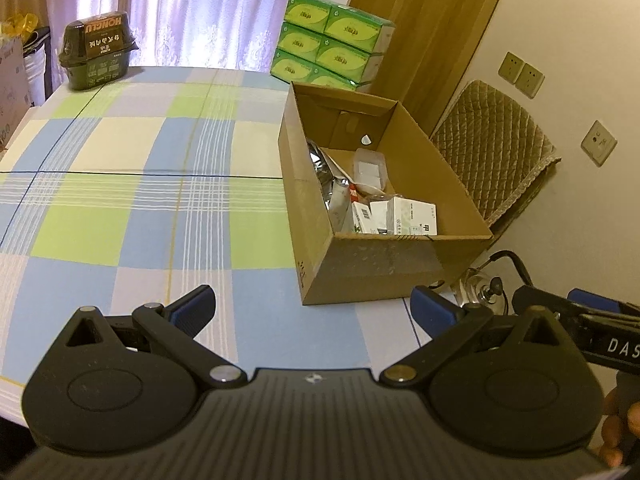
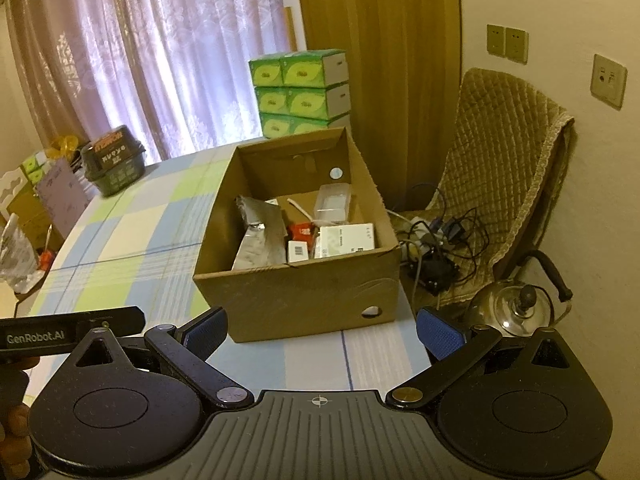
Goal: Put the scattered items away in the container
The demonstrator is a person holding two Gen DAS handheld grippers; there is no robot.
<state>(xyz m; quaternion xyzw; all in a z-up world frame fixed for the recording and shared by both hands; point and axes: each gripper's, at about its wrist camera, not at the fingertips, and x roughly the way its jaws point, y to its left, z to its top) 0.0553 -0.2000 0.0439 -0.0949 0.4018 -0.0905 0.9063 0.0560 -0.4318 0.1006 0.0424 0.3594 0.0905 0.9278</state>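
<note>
Nearly done: your cardboard box (image 2: 296, 292) holds the small packets.
Both the left gripper (image 1: 312, 312) and right gripper (image 2: 320, 332) are spread, empty; the checked counter (image 1: 132, 200) shows nothing loose nearby.

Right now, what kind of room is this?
Probably a dining room in a home: a table with a checked cloth, lace curtains behind it, and a kettle by a padded chair.
</note>
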